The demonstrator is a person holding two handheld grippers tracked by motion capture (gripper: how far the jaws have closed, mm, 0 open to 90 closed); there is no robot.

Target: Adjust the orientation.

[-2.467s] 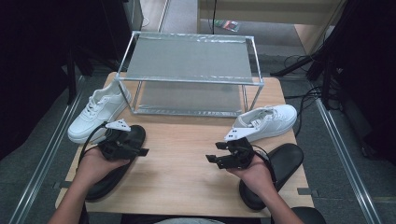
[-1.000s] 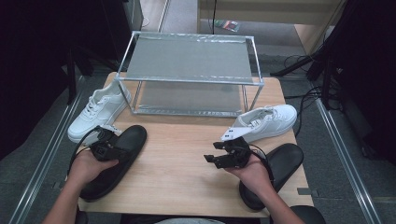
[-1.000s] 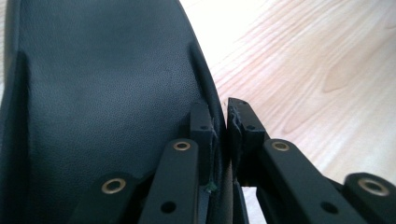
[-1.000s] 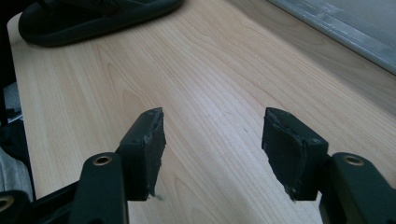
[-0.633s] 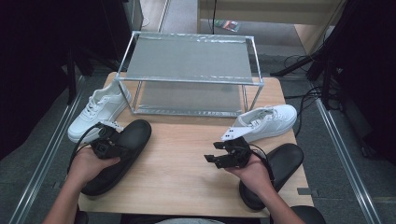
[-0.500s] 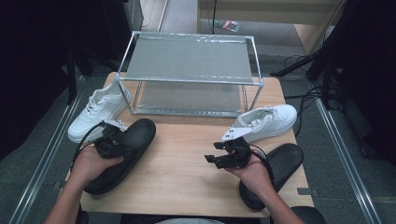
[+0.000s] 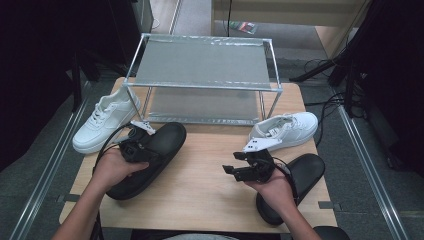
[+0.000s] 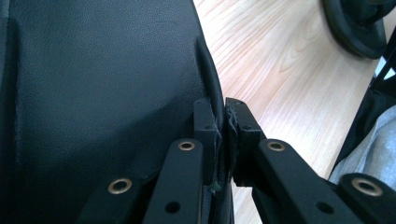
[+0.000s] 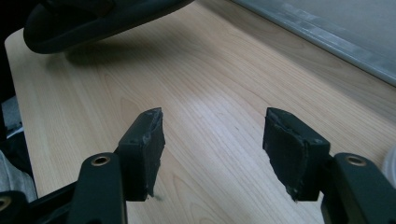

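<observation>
High view: my left claw [image 7: 141, 142] is clamped on the edge of a black slide sandal [image 7: 150, 160], tilted with its toe toward the metal rack [image 7: 202, 65] and its heel low near the front of the table [image 7: 200, 180].
High view, right side: my right claw [image 7: 239, 162] hovers over bare wood with its jaws apart and nothing between them; the second black sandal [image 7: 300, 180] lies beside that hand at the table's right edge.
High view, shoes: one white sneaker [image 7: 102, 120] sits left of the rack, the other white sneaker [image 7: 285, 130] at its right foot; both shelves look bare.
Left claw view: my pads [image 8: 205, 123] pinch the thin rim of the sandal's black strap [image 8: 93, 93], pale table [image 8: 280, 70] beyond.
Right claw view: my jaws stand wide over the wood; the held sandal's sole [image 9: 93, 18] hangs at the top left, its shadow beneath it.
Progress: by my reading, an early stage. First sandal gripped, not yet on the rack; three more shoes untouched.
</observation>
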